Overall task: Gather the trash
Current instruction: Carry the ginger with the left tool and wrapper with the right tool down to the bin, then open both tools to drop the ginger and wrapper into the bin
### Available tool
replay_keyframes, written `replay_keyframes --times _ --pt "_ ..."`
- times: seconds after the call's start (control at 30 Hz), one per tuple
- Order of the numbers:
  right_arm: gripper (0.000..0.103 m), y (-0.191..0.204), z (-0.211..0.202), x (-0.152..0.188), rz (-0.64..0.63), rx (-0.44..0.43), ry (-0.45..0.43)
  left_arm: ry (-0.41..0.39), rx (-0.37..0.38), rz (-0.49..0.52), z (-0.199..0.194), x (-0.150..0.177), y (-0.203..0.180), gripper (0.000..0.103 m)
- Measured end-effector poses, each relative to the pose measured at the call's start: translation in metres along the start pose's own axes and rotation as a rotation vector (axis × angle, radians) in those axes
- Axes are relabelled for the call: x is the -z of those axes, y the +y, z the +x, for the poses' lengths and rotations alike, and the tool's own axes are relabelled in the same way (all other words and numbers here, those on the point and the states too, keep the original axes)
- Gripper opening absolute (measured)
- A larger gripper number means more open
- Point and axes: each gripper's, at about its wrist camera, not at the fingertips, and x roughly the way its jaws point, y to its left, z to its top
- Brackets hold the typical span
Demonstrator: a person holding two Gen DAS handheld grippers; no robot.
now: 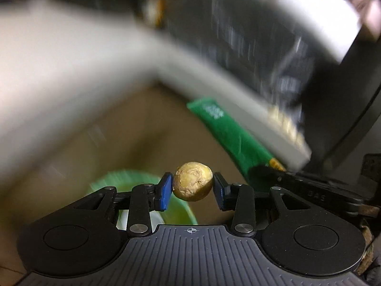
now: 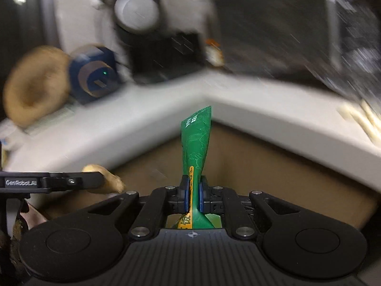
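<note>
My left gripper (image 1: 193,184) is shut on a yellowish-brown crumpled ball (image 1: 192,181), with the blue pads (image 1: 165,190) pressing its two sides. Just below it shows the blurred rim of a green bin (image 1: 114,178). My right gripper (image 2: 193,190) is shut on a green wrapper (image 2: 197,143) with a yellow band, which stands up from the jaws. In the left wrist view the same wrapper (image 1: 228,131) slants in from the right, pinched by the right gripper's fingers (image 1: 281,174). The right wrist view shows the left gripper's finger (image 2: 71,181) at the left, with the ball (image 2: 107,178) behind it.
A white desk (image 2: 142,128) wraps round a corner above the brown floor (image 2: 262,166). On it stand a blue device (image 2: 95,76), a tan round object (image 2: 33,85), a black box (image 2: 164,54) and a dark mesh case (image 2: 285,35). Both views are motion-blurred.
</note>
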Motion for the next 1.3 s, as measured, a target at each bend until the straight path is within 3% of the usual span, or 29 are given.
replay_keyframes --times 0.07,0.17,0.3,0.47,0.57,0.8,1.0,1.17,1.3 --pt "0.008 -0.023 0.013 0.022 0.035 0.061 0.061 0.161 0.012 -0.075 0.068 0.012 0.016 0.042" --pt "0.008 -0.055 0.030 0.050 0.128 0.077 0.145 0.333 -0.052 -0.126 0.154 0.036 0.036 0.042" --pt "0.008 -0.090 0.048 0.087 0.255 0.091 0.239 0.447 -0.102 -0.160 0.231 0.060 0.064 0.042" --pt "0.008 -0.112 0.077 0.117 0.322 0.090 0.373 0.434 -0.136 -0.272 0.276 0.084 0.107 0.040" --pt "0.008 -0.122 0.094 0.128 0.359 0.075 0.438 0.413 -0.147 -0.335 0.270 0.087 0.120 0.040" --pt "0.008 -0.124 0.143 0.136 0.460 0.018 0.549 0.247 -0.182 -0.366 0.244 0.065 0.129 0.040" --pt "0.008 -0.129 0.213 0.144 0.571 0.015 0.642 0.210 -0.202 -0.379 0.237 0.063 0.134 0.040" --pt "0.008 -0.123 0.277 0.161 0.531 0.134 0.720 0.222 -0.217 -0.378 0.239 0.068 0.137 0.040" --pt "0.008 -0.125 0.311 0.179 0.525 0.133 0.767 0.213 -0.236 -0.363 0.234 0.068 0.142 0.040"
